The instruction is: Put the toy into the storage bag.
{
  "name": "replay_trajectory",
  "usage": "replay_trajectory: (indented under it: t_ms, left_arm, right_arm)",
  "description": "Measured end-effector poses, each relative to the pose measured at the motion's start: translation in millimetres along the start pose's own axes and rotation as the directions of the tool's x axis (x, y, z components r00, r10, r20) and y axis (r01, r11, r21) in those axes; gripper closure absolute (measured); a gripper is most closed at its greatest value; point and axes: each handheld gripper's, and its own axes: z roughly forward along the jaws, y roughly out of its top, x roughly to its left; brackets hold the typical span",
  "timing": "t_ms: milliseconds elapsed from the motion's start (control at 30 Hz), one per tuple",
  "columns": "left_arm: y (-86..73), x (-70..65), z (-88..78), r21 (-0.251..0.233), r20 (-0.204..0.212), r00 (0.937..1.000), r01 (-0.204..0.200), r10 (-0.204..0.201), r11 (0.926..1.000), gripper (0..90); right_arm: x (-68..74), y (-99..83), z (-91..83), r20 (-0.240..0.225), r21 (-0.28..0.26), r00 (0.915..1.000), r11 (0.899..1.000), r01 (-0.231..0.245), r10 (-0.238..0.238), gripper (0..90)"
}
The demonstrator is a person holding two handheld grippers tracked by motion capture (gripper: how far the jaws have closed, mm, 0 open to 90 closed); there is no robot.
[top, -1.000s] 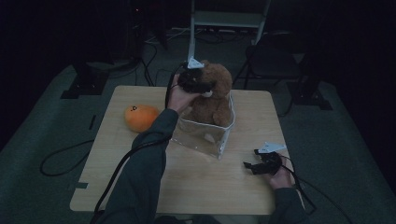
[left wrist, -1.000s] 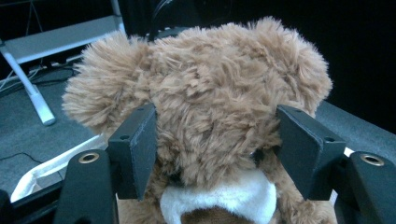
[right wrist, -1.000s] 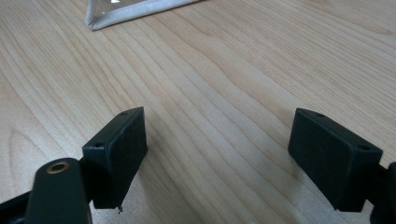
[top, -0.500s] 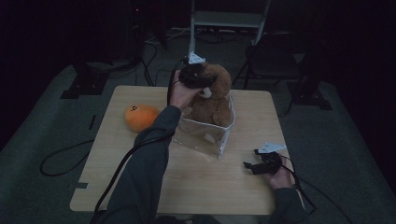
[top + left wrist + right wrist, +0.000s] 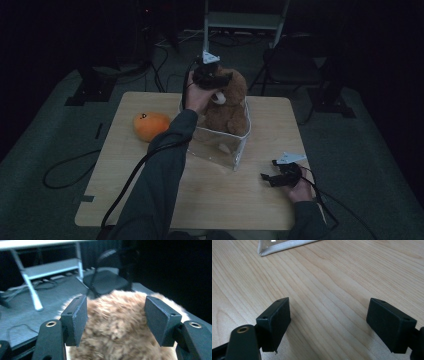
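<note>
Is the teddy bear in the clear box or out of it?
In: the teddy bear sits upright in the clear box, head above the rim.

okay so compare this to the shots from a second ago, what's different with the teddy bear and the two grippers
Little has changed. The left gripper stays at the brown teddy bear's head above the clear box; its jaws sit either side of the fur, and whether they press cannot be told. The bear has not visibly shifted. The right gripper, jaws open, stays resting on the table, and the orange plush is unmoved.
</note>
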Motion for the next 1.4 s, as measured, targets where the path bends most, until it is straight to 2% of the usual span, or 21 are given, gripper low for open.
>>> replay_trajectory:
  t_ms: [67, 233, 400, 567, 667, 733, 900, 1000, 1133, 1233, 1400]
  left_arm:
    - [0.5, 2.7, 1.5, 0.004, -0.005, 0.9999, 0.016, -0.016, 0.9999, 37.2]
    - [1.1, 7.8, 6.9, 0.021, -0.013, 0.9996, 0.025, -0.025, 0.9995, 37.2]
    - [-2.8, 9.1, 12.6, 0.056, 0.013, 0.9994, 0.031, -0.032, 0.9979, 37.5]
    - [-9.0, 3.2, 13.0, 0.104, 0.019, 0.9997, -0.02, 0.018, 0.9944, 41.2]
    - [-14.0, -1.1, 12.6, 0.128, 0.045, 0.9984, -0.041, 0.036, 0.991, 41.9]
    - [-16.5, -2.8, 13.4, 0.147, 0.069, 0.9971, -0.041, 0.031, 0.9883, 42.8]
    - [-18.2, -10.6, 12.8, 0.183, 0.12, 0.9919, -0.063, 0.042, 0.981, 44.7]
    - [-19.8, -18.4, 12.2, 0.199, 0.151, 0.9865, -0.093, 0.063, 0.9756, 45.2]
    - [-23.2, -29.2, 11.8, 0.215, 0.176, 0.98, -0.13, 0.093, 0.9679, 45.2]
    - [-24.8, -32.7, 12.0, 0.222, 0.187, 0.977, -0.143, 0.102, 0.9645, 45.2]
    - [-28.7, -37.2, 12.7, 0.242, 0.243, 0.9639, -0.17, 0.11, 0.9554, 45.9]
  right_arm:
    - [0.0, 0.0, 0.0, 0.0, 0.0, 1.0, 1.0, 0.0, 0.0, 18.6]
    - [-0.2, 0.1, 0.0, 0.0, 0.001, 1.0, 1.0, 0.001, -0.001, 18.6]
    - [-0.4, 0.3, 0.1, 0.0, 0.001, 1.0, 1.0, 0.001, -0.001, 18.6]
    - [-0.3, 0.3, 0.2, 0.0, 0.001, 1.0, 1.0, 0.001, -0.001, 18.6]
    - [-0.3, 0.3, 0.2, 0.0, 0.001, 1.0, 1.0, 0.001, -0.001, 18.6]
    - [-0.3, 0.3, 0.2, 0.0, 0.001, 1.0, 1.0, 0.001, -0.001, 18.6]
    - [-0.3, 0.3, 0.1, 0.0, 0.001, 1.0, 1.0, 0.0, 0.0, 18.6]
    - [-0.3, 0.3, 0.2, 0.0, 0.001, 1.0, 1.0, 0.001, -0.001, 18.6]
    - [-0.2, 0.3, 0.2, 0.001, 0.001, 1.0, 1.0, 0.0, 0.0, 18.6]
    - [-0.3, 0.3, 0.3, 0.001, 0.001, 1.0, 1.0, 0.001, -0.001, 18.6]
    - [-0.2, 0.3, 0.2, 0.001, 0.001, 1.0, 1.0, 0.0, 0.0, 18.6]
